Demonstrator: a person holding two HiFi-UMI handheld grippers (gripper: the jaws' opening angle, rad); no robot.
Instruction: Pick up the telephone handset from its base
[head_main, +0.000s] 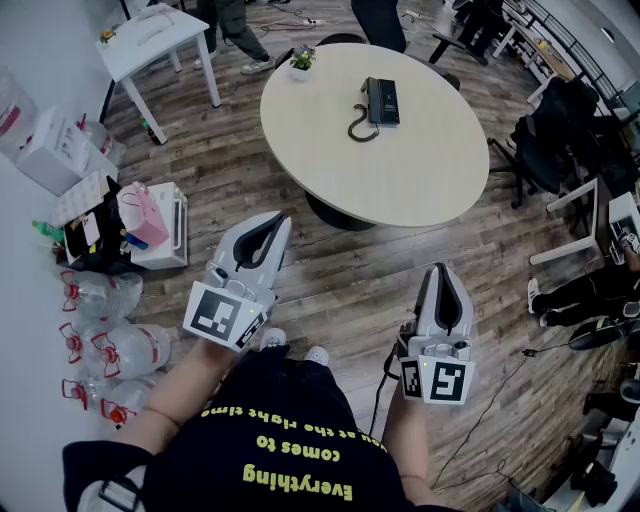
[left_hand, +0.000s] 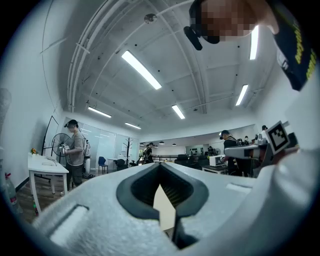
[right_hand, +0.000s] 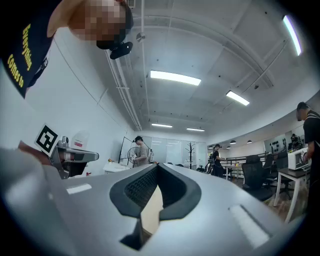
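Observation:
A black telephone lies on the far part of a round beige table. Its handset rests on the base and a coiled cord trails toward me. My left gripper is held in front of my body, well short of the table, its jaws shut with nothing between them. My right gripper is at the lower right, likewise shut and empty. In the left gripper view the jaws meet at the tip, and in the right gripper view the jaws do the same. Both gripper views look level across the room; the phone is hidden in them.
A small potted plant stands on the table's far left edge. A white side table is at the back left. Water bottles, boxes and a pink bag crowd the left wall. Office chairs and seated people are at the right.

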